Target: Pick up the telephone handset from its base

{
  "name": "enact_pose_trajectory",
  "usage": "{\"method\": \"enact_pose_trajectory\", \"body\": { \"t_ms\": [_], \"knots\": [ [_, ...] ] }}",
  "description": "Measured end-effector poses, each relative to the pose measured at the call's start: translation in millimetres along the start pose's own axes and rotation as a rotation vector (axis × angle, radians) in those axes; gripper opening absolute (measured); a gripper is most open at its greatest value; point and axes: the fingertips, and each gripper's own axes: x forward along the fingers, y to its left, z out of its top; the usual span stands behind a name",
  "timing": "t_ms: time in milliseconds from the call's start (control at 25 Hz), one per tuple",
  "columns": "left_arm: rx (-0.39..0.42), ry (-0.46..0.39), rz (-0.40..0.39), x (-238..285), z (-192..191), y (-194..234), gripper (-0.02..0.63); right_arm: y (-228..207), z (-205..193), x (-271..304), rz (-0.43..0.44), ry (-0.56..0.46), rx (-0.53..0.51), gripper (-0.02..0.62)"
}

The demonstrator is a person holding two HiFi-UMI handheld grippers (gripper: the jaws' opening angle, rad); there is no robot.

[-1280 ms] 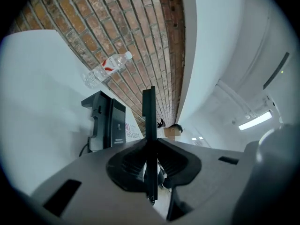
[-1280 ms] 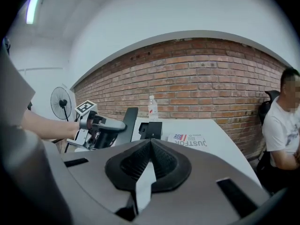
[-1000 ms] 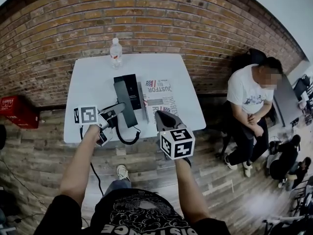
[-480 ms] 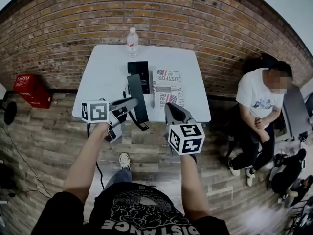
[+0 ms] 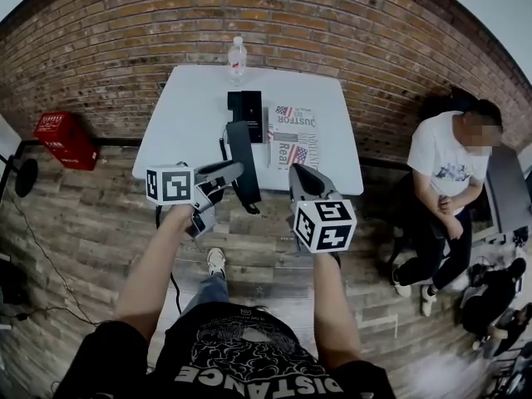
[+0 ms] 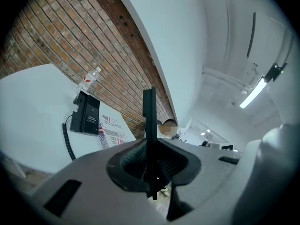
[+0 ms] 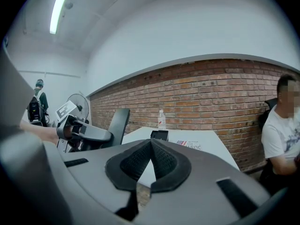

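Handset (image 5: pixel 242 152) clamped in left gripper (image 5: pixel 234 171) jaws, off its base (image 5: pixel 246 105), over bench (image 5: pixel 187 123) near edge. Right gripper (image 5: pixel 299 179) jaws together, nothing between. Bottle (image 5: pixel 238 56) upright behind base, contents unreadable.

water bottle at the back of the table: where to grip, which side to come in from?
I'd grip the water bottle mid-body, jaws level: it stands upright and is round. Probably come in from the person's left over the bare table; the phone base sits right in front of it and the brick wall is close behind.
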Motion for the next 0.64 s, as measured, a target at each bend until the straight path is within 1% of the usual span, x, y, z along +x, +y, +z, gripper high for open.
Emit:
{"method": "enact_pose_trajectory", "body": {
  "t_ms": [320,640],
  "knots": [
    [-0.004,0.013,-0.004,2.9,-9.4,-6.0,0.072,-4.3,-3.3,-12.9,-0.012,0.0,0.004,0.0],
    [-0.006,0.019,-0.009,3.6,-8.2,-8.0,0.072,-5.5,-1.1,-15.2,-0.018,-0.003,0.004,0.0]
  ]
}}
